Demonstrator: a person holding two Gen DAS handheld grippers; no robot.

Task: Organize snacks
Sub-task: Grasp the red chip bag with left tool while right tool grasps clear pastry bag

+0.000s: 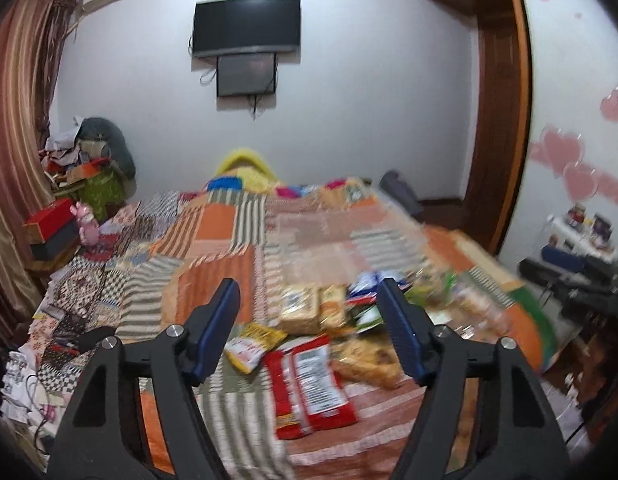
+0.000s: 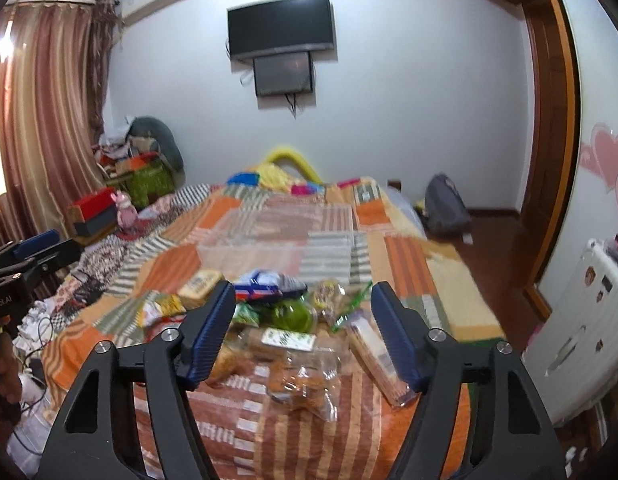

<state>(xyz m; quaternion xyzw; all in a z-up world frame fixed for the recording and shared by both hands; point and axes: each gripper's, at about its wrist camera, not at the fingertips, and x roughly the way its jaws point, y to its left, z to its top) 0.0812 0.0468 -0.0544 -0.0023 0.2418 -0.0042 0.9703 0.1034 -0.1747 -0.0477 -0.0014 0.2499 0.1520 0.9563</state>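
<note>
A pile of snack packs lies on the near end of a patchwork bedspread (image 1: 213, 248). In the left wrist view I see two red packs (image 1: 313, 384), a yellow pack (image 1: 255, 344), two beige biscuit packs (image 1: 311, 306) and a clear bag of pastries (image 1: 369, 360). My left gripper (image 1: 309, 304) is open and empty above them. In the right wrist view a clear bag of cookies (image 2: 305, 384), a green pack (image 2: 289, 314), a blue-and-white pack (image 2: 269, 282) and a long cracker pack (image 2: 379, 360) lie below my right gripper (image 2: 303, 308), which is open and empty.
A clear plastic box (image 2: 277, 252) sits on the bed beyond the snacks. The other gripper (image 2: 25, 264) shows at the left edge. Boxes and a pink toy (image 2: 125, 208) crowd the left bedside. A white cabinet (image 2: 585, 340) stands at the right, a backpack (image 2: 445, 208) on the floor.
</note>
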